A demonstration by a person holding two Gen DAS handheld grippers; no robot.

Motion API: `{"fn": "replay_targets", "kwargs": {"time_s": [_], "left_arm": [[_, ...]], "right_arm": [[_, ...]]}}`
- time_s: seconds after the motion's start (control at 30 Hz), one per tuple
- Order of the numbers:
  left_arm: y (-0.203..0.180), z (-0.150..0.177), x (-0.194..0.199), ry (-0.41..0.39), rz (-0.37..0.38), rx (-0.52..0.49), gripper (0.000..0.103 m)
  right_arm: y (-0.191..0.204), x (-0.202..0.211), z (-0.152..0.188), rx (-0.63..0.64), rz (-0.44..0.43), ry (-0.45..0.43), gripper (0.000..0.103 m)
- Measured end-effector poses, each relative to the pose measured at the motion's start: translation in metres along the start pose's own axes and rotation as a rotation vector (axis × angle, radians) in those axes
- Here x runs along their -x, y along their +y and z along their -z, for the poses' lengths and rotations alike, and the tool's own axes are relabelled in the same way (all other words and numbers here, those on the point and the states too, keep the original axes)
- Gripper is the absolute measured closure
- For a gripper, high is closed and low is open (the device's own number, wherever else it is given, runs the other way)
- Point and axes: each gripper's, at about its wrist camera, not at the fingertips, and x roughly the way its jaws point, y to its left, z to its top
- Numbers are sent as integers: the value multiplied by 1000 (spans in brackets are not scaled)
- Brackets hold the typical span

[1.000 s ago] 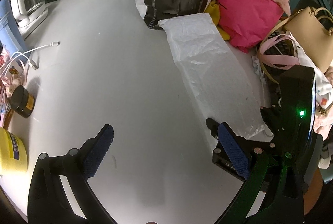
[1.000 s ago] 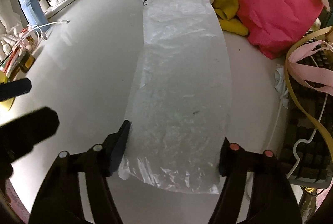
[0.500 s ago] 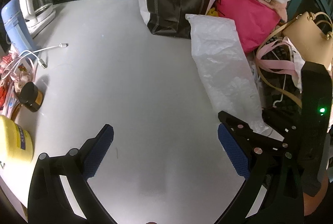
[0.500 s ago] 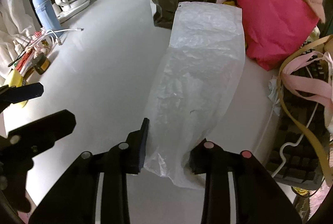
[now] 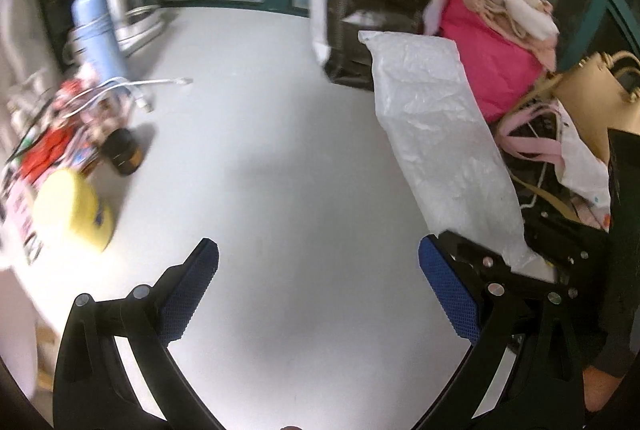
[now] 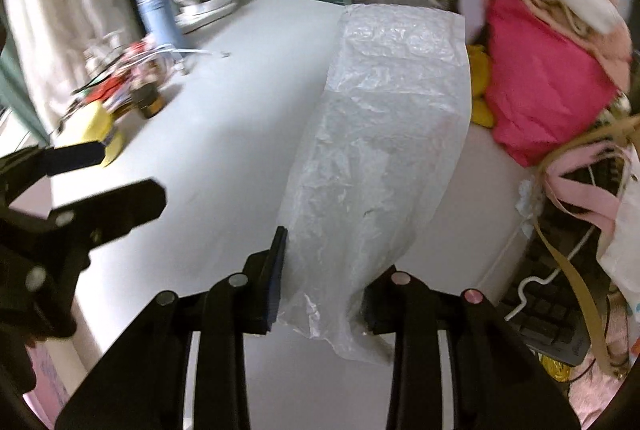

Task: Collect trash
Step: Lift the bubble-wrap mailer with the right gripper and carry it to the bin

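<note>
Right fingers: pads (image 6: 276, 278) of right gripper (image 6: 320, 290) having just been closing, now pinching near end of clear plastic bag (image 6: 380, 134).
Left fingers: left gripper (image 5: 316, 294) gaping wide, holding nothing.
Change: bag's near end now coming up off white table (image 5: 260, 158); a second ago it was lying flat.
Bag location: far end trailing toward pink bag (image 6: 540, 78).
Task meaning: trash looks secured, ready for carrying off.

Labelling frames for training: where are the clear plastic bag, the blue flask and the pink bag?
clear plastic bag (image 6: 384, 134): right wrist view, mid-sheet.
blue flask (image 6: 158, 10): right wrist view, body.
pink bag (image 6: 548, 86): right wrist view, front face.
</note>
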Motion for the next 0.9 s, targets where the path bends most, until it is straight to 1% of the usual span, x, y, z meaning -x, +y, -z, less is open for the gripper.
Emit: {"fn": "replay_targets", "kwargs": {"time_s": [0.03, 0.1, 0.13, 0.2, 0.23, 0.33, 0.37, 0.43, 0.63, 0.7, 0.9], "left_arm": [[1, 4, 6, -4, -22, 17, 6], [3, 11, 17, -12, -61, 50, 6], [6, 18, 26, -18, -91, 90, 6], [9, 28, 36, -26, -123, 148, 6], [11, 37, 45, -29, -156, 190, 6], [18, 55, 65, -43, -212, 288, 6], [22, 63, 74, -53, -228, 331, 6], [29, 77, 87, -62, -259, 386, 6], [48, 123, 131, -91, -364, 501, 6], [55, 140, 147, -102, -397, 549, 6], [75, 204, 197, -127, -500, 695, 6]], "right_arm": [[5, 3, 2, 39, -36, -1, 72], [10, 5, 3, 88, -75, -2, 72], [13, 7, 4, 117, -98, 0, 73], [22, 13, 5, 192, -138, -7, 73], [27, 17, 5, 239, -164, -12, 73], [43, 27, 9, 335, -214, -19, 73], [49, 27, 10, 355, -227, -20, 73], [60, 32, 12, 397, -255, -22, 73], [109, 45, 24, 533, -365, -33, 73], [131, 53, 33, 587, -405, -36, 73], [190, 74, 64, 734, -512, -34, 73]]}}
